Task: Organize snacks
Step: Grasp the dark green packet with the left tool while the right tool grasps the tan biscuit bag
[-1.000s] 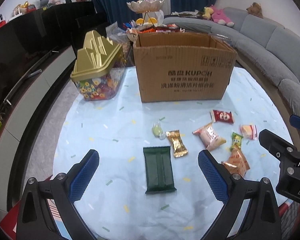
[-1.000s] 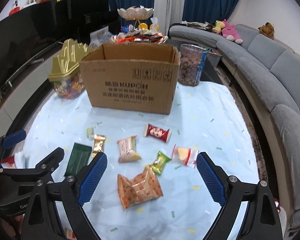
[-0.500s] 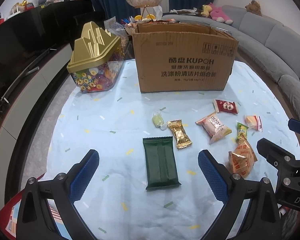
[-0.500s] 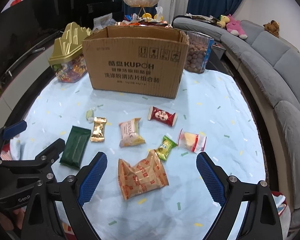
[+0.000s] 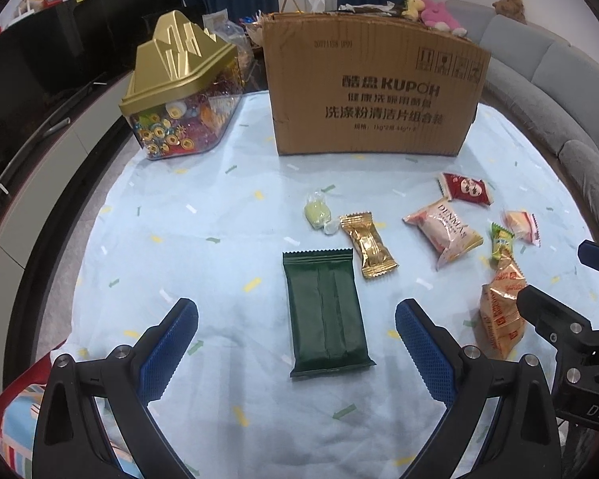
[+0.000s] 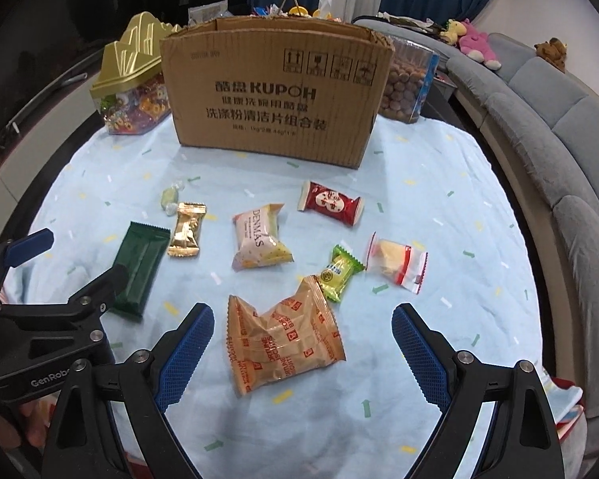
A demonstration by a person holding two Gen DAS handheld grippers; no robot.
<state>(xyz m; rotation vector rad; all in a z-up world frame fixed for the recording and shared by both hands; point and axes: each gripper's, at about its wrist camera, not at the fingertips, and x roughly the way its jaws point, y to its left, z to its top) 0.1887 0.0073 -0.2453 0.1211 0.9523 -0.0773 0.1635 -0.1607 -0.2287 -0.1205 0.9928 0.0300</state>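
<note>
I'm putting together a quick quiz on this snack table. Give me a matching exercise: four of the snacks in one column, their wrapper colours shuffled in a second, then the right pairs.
Snacks
1. flat wafer pack between the left gripper fingers
2. crumpled biscuit bag in front of the right gripper
3. small candy nearest the cardboard box
4. twisted-end sweet beside the wafer pack

Colours
A. gold
B. red
C. dark green
D. orange

Pairs: 1-C, 2-D, 3-B, 4-A
</note>
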